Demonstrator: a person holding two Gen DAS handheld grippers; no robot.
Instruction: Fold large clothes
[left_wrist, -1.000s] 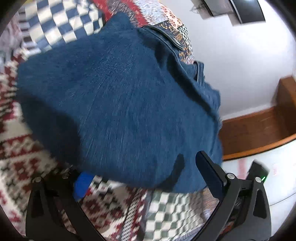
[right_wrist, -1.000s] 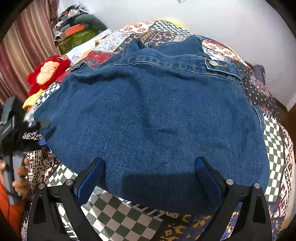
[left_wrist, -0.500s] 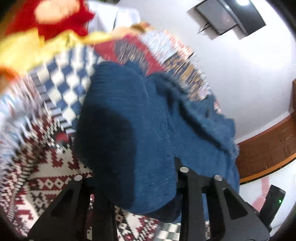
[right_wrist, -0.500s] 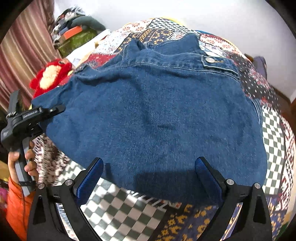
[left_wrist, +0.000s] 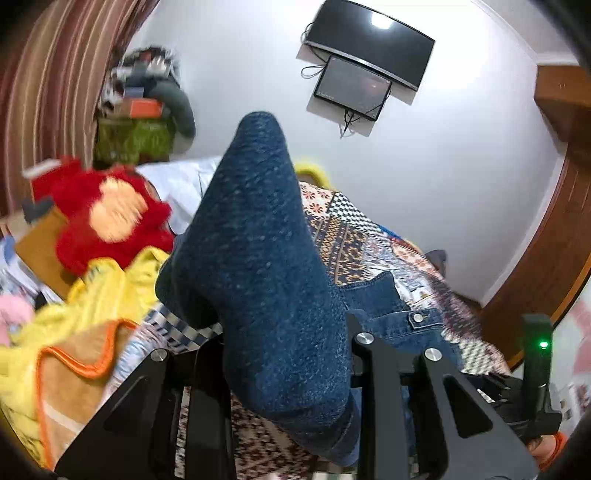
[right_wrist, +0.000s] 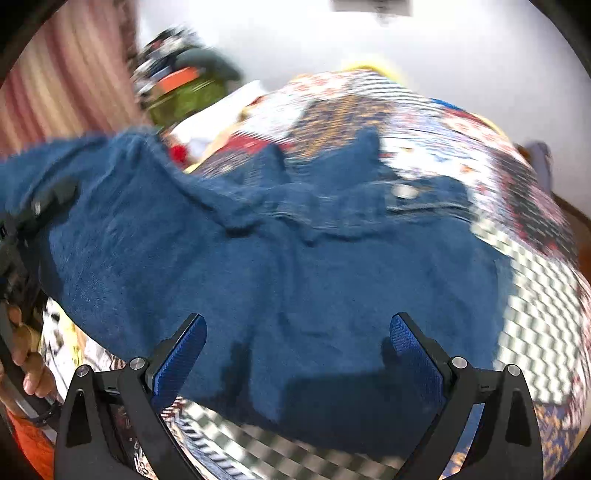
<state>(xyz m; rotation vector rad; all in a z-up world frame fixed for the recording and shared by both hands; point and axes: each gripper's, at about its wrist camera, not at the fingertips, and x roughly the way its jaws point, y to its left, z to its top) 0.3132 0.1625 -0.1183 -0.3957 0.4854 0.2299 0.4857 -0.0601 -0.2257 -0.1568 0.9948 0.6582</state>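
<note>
The left gripper (left_wrist: 284, 369) has its jaws clamped on a raised fold of the dark blue denim jacket (right_wrist: 280, 266), which lies across the patchwork-quilted bed (right_wrist: 532, 280), while the right gripper (right_wrist: 295, 354), jaws wide apart and empty, hovers at the jacket's six o'clock edge.

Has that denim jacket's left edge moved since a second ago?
Yes. The denim jacket edge has risen off the patchwork quilt, now standing against the wall, clamped by the left gripper.
</note>
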